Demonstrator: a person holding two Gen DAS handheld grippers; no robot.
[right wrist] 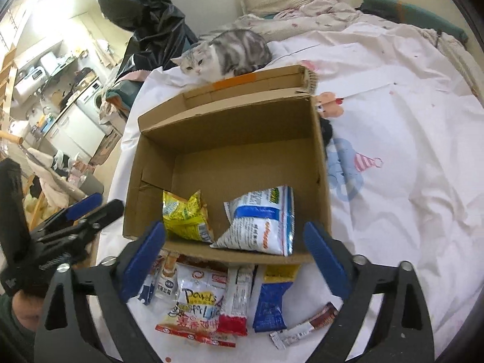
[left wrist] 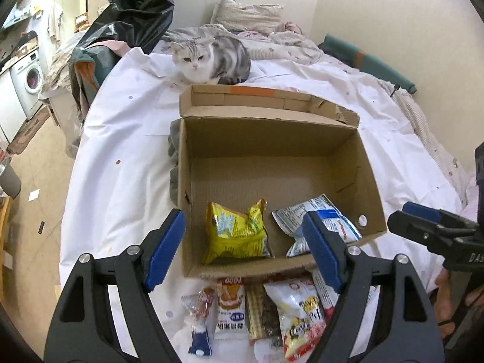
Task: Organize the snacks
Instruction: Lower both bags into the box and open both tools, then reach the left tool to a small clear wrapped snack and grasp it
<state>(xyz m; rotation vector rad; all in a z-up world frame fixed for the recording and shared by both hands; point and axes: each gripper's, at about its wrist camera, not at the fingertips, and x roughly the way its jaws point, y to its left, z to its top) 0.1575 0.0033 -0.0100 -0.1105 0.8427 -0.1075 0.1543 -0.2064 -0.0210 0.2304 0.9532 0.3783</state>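
An open cardboard box sits on the white bed sheet. Inside lie a yellow snack bag and a white-and-blue snack bag. Several loose snack packets lie on the sheet in front of the box. My left gripper is open and empty, hovering over the box's near edge. My right gripper is open and empty above the loose packets. Each gripper also shows at the edge of the other's view.
A grey-and-white cat sits on the bed just behind the box. Pillows and crumpled bedding lie at the back. A black plastic bag hangs at the left; the bed edge drops to the floor on the left.
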